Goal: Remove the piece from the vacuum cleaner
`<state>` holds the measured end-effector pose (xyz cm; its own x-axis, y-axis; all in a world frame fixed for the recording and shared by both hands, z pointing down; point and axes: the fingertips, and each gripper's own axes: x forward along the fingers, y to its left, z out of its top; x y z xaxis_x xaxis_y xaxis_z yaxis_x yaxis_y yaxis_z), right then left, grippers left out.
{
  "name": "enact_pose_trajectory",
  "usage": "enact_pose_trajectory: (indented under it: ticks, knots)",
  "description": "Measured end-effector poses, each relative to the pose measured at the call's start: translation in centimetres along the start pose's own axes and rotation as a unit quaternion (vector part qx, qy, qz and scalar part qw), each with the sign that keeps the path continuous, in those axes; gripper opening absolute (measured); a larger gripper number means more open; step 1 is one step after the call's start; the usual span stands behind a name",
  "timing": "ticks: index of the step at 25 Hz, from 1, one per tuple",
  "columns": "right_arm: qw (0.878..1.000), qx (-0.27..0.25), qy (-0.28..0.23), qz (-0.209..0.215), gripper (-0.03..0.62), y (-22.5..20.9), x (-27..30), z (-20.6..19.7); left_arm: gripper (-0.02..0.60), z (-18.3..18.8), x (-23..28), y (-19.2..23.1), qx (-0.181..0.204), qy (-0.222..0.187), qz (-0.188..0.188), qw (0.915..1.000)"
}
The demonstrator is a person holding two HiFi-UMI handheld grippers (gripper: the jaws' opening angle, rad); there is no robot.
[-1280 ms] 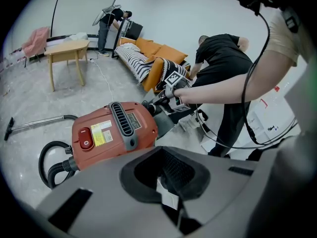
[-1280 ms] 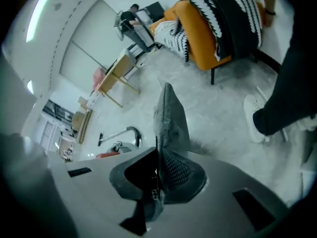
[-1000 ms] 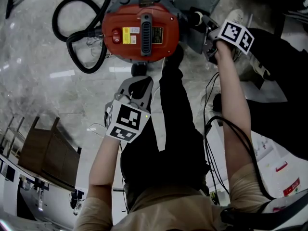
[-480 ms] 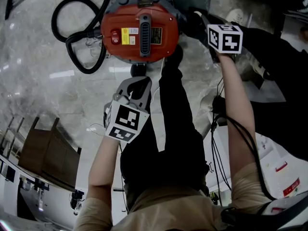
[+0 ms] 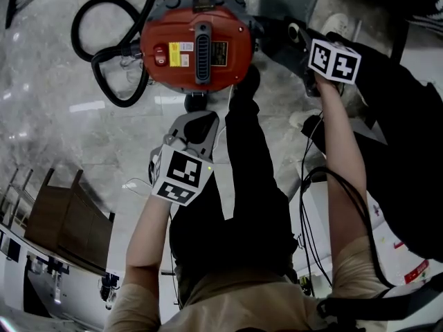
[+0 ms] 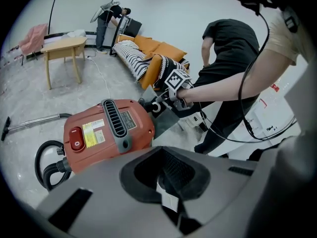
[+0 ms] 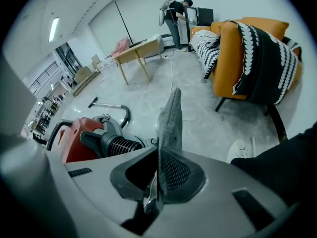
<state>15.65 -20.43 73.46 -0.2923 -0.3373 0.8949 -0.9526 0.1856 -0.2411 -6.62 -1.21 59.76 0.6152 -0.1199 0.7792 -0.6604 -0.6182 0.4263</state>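
The red vacuum cleaner point(image 5: 196, 43) stands on the marble floor at the top of the head view, its black hose point(image 5: 104, 40) looped to the left. Just right of it my right gripper point(image 5: 296, 34) is shut on a flat grey piece point(image 5: 280, 5). In the right gripper view that piece point(image 7: 171, 123) stands edge-on between the pads, which have just been closing on it, with the vacuum point(image 7: 79, 138) behind. My left gripper point(image 5: 197, 126) hovers below the vacuum, jaws together and empty. The left gripper view shows the vacuum point(image 6: 106, 133) and the right gripper point(image 6: 166, 103).
A second person in black stands at the right point(image 5: 394, 116), a white shoe point(image 7: 242, 148) near the piece. Cables point(image 5: 311, 178) trail along my right arm. An orange sofa point(image 7: 247, 53), a wooden table point(image 7: 138, 51) and the vacuum wand point(image 7: 106, 104) lie further off.
My right gripper has rolled about its own axis with the grey piece in it, and the piece now shows smaller beside the vacuum's upper right. The left gripper has stayed put.
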Motion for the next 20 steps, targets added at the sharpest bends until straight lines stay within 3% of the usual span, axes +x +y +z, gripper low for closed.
enact_pose_trajectory:
  ticks: [9, 20]
  knots:
    - [0.996, 0.084, -0.014, 0.014, 0.031, -1.4, -1.5, 0.0, 0.003, 1.0, -0.4, -0.3, 0.002, -0.008, 0.004, 1.0000]
    - [0.981, 0.187, -0.037, 0.019, 0.031, -1.4, -5.7, -3.7, 0.003, 1.5, -2.8, -0.9, 0.019, -0.016, 0.017, 0.9995]
